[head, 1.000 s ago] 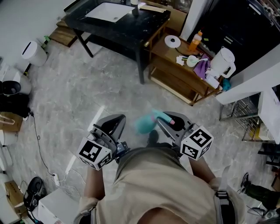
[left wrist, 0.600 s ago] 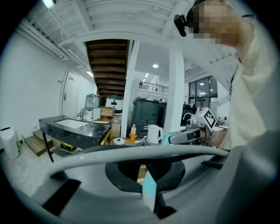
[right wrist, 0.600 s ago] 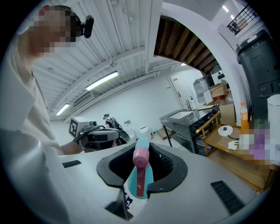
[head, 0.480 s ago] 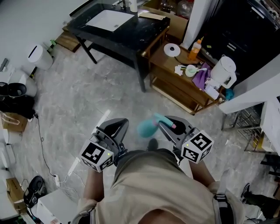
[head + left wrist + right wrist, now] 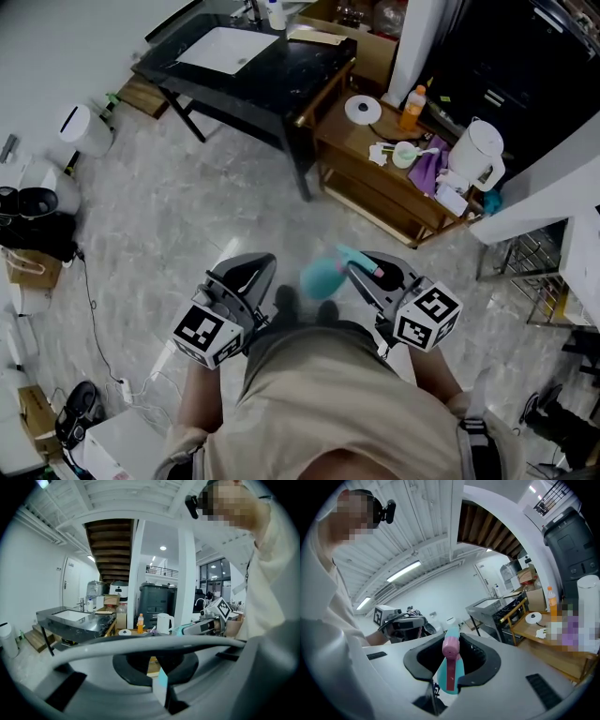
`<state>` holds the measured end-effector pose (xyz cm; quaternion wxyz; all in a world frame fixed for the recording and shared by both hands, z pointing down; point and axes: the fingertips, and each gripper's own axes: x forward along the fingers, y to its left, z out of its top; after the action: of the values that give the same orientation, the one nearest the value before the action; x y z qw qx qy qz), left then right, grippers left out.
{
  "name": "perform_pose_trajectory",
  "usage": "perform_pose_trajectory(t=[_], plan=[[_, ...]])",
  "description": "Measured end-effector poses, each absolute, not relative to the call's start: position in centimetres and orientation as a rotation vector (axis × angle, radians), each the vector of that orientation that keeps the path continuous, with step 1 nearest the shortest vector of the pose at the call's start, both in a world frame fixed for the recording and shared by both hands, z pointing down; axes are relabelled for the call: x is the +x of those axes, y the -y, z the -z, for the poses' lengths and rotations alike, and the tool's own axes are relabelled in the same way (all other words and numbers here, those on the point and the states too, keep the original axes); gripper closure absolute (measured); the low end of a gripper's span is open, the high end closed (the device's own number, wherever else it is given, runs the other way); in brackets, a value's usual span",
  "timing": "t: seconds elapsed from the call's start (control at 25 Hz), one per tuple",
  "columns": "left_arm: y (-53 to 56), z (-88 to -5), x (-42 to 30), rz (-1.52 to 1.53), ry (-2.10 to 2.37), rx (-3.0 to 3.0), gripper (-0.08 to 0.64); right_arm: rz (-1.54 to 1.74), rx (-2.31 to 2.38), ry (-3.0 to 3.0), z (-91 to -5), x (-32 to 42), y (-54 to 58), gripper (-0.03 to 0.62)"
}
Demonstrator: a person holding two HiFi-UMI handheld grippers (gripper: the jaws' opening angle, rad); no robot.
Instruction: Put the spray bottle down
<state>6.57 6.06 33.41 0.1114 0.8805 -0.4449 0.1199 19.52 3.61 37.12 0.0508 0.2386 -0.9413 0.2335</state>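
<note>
Gripping teal spray bottle (image 5: 459, 672) firmly in right gripper (image 5: 451, 665), pink nozzle (image 5: 451, 648) forward (rounded body plainest from head view); carrying left gripper (image 5: 157, 665) closed, empty.

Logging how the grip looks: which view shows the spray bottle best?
The right gripper view: the spray bottle sits centred, pink head and teal body sharp. The head view gives a blurred teal shape; the left gripper view, a distant teal sliver.
</note>
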Motion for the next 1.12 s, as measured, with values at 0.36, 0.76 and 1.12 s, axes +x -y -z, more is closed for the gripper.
perform_pose_trajectory(t=[0.36,0.76,1.12], plan=[[-4.2,-33.7,4.8,-0.296,1.331,2.557,0.551,-0.675,0.683,2.856,-37.1,17.8,-2.6,0.499],[-0.4,-34.4,0.3,-0.34,1.371,2.569,0.551,-0.658,0.728,2.827,-37.1,15.1,0.3,0.499],[4.4,-35.0,-4.1,-0.281,1.376,2.521,0.551,-0.644,0.779,2.783,-36.9,11.8,3.9,0.499]])
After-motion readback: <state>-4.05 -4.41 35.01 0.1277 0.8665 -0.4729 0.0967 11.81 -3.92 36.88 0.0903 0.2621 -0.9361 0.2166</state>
